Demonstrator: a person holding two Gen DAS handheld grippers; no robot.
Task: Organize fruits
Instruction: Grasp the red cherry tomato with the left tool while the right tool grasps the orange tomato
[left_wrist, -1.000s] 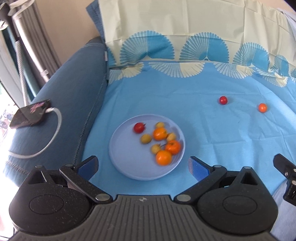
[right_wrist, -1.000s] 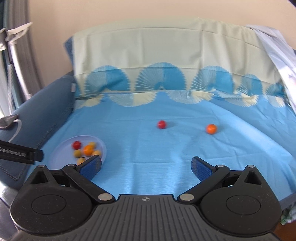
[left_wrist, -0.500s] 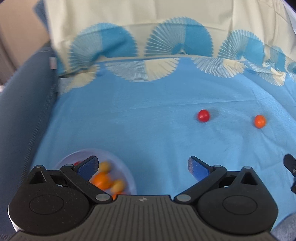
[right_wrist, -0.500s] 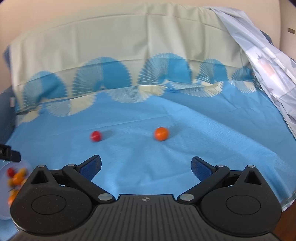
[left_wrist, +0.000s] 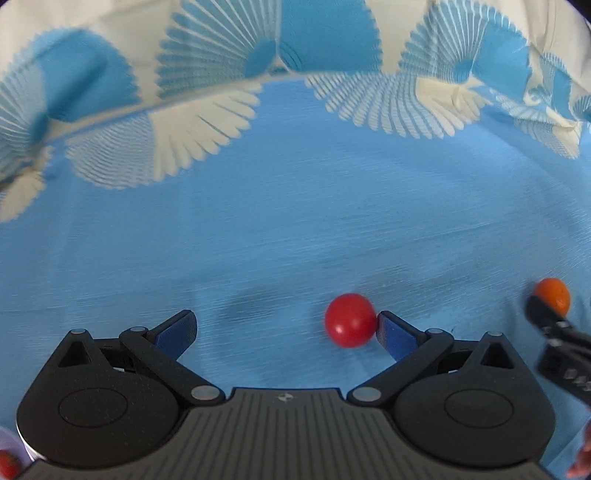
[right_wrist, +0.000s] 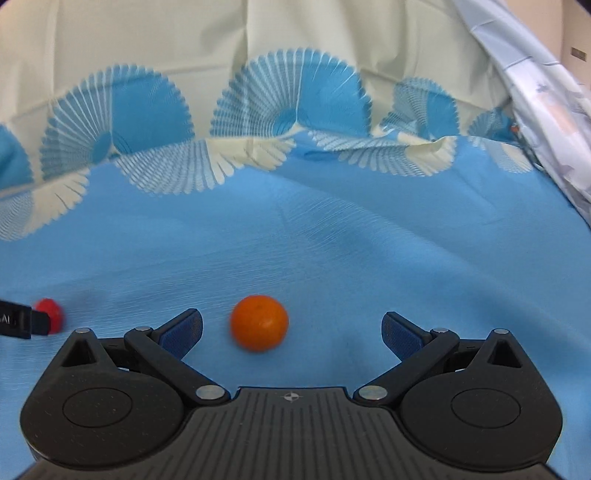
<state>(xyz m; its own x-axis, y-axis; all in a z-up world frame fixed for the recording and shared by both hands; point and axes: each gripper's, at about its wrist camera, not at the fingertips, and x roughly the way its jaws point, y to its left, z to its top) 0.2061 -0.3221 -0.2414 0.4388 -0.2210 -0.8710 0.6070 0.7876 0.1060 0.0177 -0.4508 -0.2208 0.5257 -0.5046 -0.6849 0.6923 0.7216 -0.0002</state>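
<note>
A small red fruit (left_wrist: 350, 319) lies on the blue sheet between the open fingers of my left gripper (left_wrist: 287, 328), close against the right fingertip (left_wrist: 392, 331). A small orange fruit (right_wrist: 259, 322) lies between the open fingers of my right gripper (right_wrist: 292, 328), nearer the left fingertip (right_wrist: 184, 331). The orange fruit also shows at the right edge of the left wrist view (left_wrist: 553, 294), partly behind the right gripper's finger. The red fruit shows at the left of the right wrist view (right_wrist: 49, 314), beside the left gripper's finger. Both grippers are empty.
The blue sheet (right_wrist: 332, 236) with a cream fan-pattern border rises at the back. A pale crumpled cloth (right_wrist: 546, 107) hangs at the right. A sliver of the plate (left_wrist: 9, 452) with a red fruit shows at the bottom left corner.
Both grippers have moved forward and right, away from the plate. The red fruit now sits between the left fingers and the orange fruit between the right fingers. Both stay open.
</note>
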